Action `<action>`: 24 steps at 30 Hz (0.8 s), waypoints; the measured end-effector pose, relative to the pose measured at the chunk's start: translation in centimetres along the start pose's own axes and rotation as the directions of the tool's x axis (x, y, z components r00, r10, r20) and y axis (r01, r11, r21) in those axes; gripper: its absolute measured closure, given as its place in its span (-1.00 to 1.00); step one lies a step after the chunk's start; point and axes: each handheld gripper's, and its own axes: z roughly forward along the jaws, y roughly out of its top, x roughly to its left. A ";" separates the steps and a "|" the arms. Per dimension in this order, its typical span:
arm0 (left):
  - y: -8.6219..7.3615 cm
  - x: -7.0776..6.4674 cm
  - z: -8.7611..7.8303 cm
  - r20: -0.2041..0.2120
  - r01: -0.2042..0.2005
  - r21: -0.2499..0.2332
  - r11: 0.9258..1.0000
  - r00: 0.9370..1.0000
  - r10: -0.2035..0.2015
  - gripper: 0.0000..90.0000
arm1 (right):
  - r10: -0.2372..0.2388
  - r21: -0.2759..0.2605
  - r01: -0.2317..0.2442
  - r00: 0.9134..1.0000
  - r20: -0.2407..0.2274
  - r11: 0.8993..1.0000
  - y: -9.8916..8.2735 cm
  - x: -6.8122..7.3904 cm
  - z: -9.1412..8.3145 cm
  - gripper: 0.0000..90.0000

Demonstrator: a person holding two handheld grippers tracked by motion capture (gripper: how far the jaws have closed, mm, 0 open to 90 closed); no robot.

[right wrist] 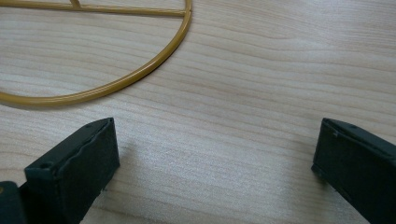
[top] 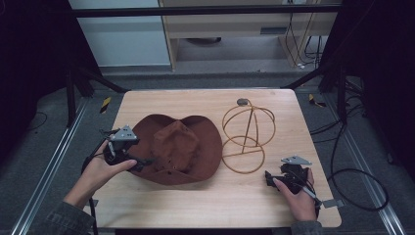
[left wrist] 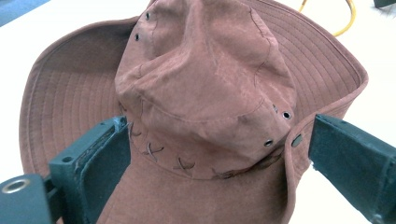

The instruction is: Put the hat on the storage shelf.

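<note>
On the worktop (top: 161, 198), the left gripper (top: 142, 161) straddles the brown hat (top: 178, 147) brim, jaws wide; the right gripper (top: 269, 178) rests near the wire stand (top: 247, 132), jaws wide, empty.

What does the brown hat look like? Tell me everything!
The brown hat looks like soft suede, with a dented crown, a wide stitched brim curling up at one side, small metal eyelets and cross-stitched lacing round the crown. It lies crown-up on the wooden table, beside the gold wire stand. The left gripper hovers open at its brim.
</note>
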 end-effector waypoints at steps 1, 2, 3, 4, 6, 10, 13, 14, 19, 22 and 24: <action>0.1 0.0 0.1 0.002 -0.002 0.004 1.000 1.000 0.002 -0.89 | 0.000 0.000 0.000 1.000 0.001 1.000 0.0 0.0 0.0 -0.99; 0.1 0.0 0.1 0.002 -0.002 0.004 1.000 1.000 0.002 -0.89 | 0.000 0.000 0.000 1.000 0.000 1.000 0.0 0.0 0.0 -0.99; 0.2 0.0 0.2 0.000 -0.006 0.011 1.000 1.000 0.006 -0.89 | 0.000 0.000 0.000 1.000 0.000 1.000 0.0 0.0 0.0 -0.99; 0.4 0.0 0.3 -0.001 -0.007 0.016 1.000 1.000 0.007 -0.89 | 0.000 0.000 0.000 1.000 0.000 1.000 0.0 0.0 0.0 -0.99; 0.8 0.0 0.6 0.002 -0.013 0.028 1.000 1.000 0.013 -0.89 | 0.000 0.000 0.000 1.000 0.000 1.000 0.0 0.0 0.0 -0.99; 1.6 0.0 1.2 0.008 -0.032 0.058 0.998 0.999 0.031 -0.89 | -0.001 0.001 0.001 1.000 0.000 1.000 0.0 0.0 0.0 -0.99; 2.1 0.1 1.5 0.008 -0.040 0.074 0.996 0.999 0.040 -0.89 | -0.003 0.001 0.003 1.000 -0.003 1.000 0.0 0.0 0.0 -0.99; 2.6 0.2 1.7 0.011 -0.041 0.091 0.995 0.999 0.040 -0.88 | -0.003 0.001 0.003 1.000 -0.003 1.000 0.0 0.0 0.0 -0.99; 3.9 0.3 2.6 0.007 -0.061 0.121 0.991 0.998 0.060 -0.88 | -0.003 0.000 0.003 1.000 -0.003 1.000 0.0 0.0 0.0 -0.99; 4.8 0.1 3.3 0.014 -0.079 0.136 0.988 0.997 0.078 -0.88 | -0.004 0.000 0.004 1.000 -0.003 1.000 0.0 0.0 0.0 -0.99; 5.4 -0.1 3.7 0.018 -0.092 0.142 0.986 0.996 0.091 -0.88 | -0.004 0.001 0.004 1.000 -0.004 1.000 0.0 0.0 0.0 -0.99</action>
